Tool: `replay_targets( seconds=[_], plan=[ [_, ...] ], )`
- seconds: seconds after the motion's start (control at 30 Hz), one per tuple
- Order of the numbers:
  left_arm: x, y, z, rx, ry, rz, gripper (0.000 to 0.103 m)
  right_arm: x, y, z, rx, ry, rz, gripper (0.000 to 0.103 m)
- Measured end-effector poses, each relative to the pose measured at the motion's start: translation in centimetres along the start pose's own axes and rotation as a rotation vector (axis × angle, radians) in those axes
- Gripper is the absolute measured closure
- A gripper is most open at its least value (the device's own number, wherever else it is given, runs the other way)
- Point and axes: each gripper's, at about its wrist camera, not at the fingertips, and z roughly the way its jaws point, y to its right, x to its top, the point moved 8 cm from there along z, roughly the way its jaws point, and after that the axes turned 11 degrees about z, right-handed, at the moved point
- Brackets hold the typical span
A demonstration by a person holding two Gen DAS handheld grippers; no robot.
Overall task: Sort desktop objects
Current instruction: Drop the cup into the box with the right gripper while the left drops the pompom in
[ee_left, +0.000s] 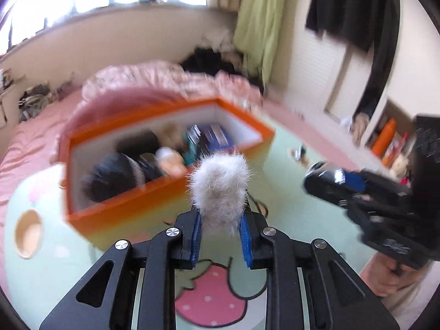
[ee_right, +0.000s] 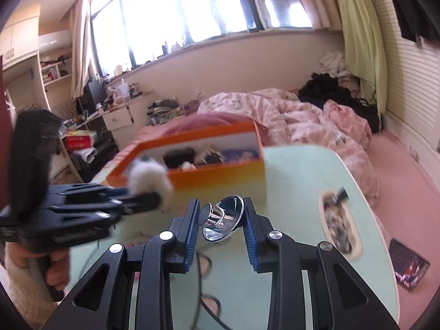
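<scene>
My left gripper (ee_left: 221, 217) is shut on a fluffy white pompom (ee_left: 220, 187), held above the mint-green table (ee_left: 288, 220) just in front of the orange box (ee_left: 123, 211). The box holds several dark and pale items, blurred here. My right gripper (ee_right: 221, 214) is shut on a shiny chrome cone-shaped reflector (ee_right: 225, 220), lifted over the table (ee_right: 302, 178) near the orange box (ee_right: 220, 178). In the right wrist view the left gripper (ee_right: 148, 198) with the pompom (ee_right: 148, 178) is at the left, by the box's near corner. The right gripper (ee_left: 324, 176) shows at the right of the left wrist view.
An oval pocket (ee_right: 339, 220) in the table's right side holds small items, one dark piece poking out. Another oval recess (ee_left: 27, 233) sits at the table's left. Small objects (ee_left: 299, 155) lie beyond the box. A pink quilted bed (ee_right: 302, 118) is behind; a dark booklet (ee_right: 409, 264) lies on the floor.
</scene>
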Motion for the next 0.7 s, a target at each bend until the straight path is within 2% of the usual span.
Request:
replay_targets(
  seconds=[0.13,0.27,0.3,0.33,0.37,0.4,0.43,0.47,0.5,0.53,0.7],
  plan=[
    [3.2,-3.8,-1.6,0.076,0.07,-0.047,0.078,3.1,-2.3,2.8,-0.002,-0.01,-0.035,0.074],
    [5.3,-7.6,0.6,0.137,0.074,-0.122,0.078,6.5,-3.4,6.6,-0.054,-0.005,-0.052,0.074],
    [5.1,-8.5,1.5,0.156,0.064,-0.154,0.071,7.0,-3.6,7.8,-0.069,-0.013,-0.063,0.073],
    [4.5,-9.0,2.1,0.164,0.043,-0.18,0.049,7.1,-3.5,9.0,-0.075,-0.037,-0.075,0.065],
    [3.4,-9.7,3.1,0.176,-0.008,-0.218,0.039,6.7,-3.3,10.7,-0.105,-0.079,-0.087,0.056],
    [2.5,-10.5,3.6,0.205,-0.042,-0.252,0.032,6.5,-2.6,11.6,-0.156,-0.098,-0.088,0.045],
    [1.6,-10.8,4.1,0.212,-0.054,-0.276,0.032,6.1,-2.0,12.4,-0.183,-0.123,-0.087,0.036],
    [1.4,-10.5,3.8,0.232,-0.016,-0.237,0.03,5.4,-1.6,13.2,-0.183,-0.159,-0.081,0.035],
    [1.2,-10.1,3.5,0.249,0.0,-0.197,0.022,4.4,-1.3,14.0,-0.179,-0.203,-0.08,0.035],
    [1.1,-9.8,3.4,0.258,-0.003,-0.169,0.022,4.1,-1.4,13.9,-0.207,-0.187,-0.128,0.034],
    [0.8,-9.0,3.1,0.246,-0.006,-0.143,0.021,3.2,-0.9,12.3,-0.199,-0.196,-0.095,0.034]
  ],
)
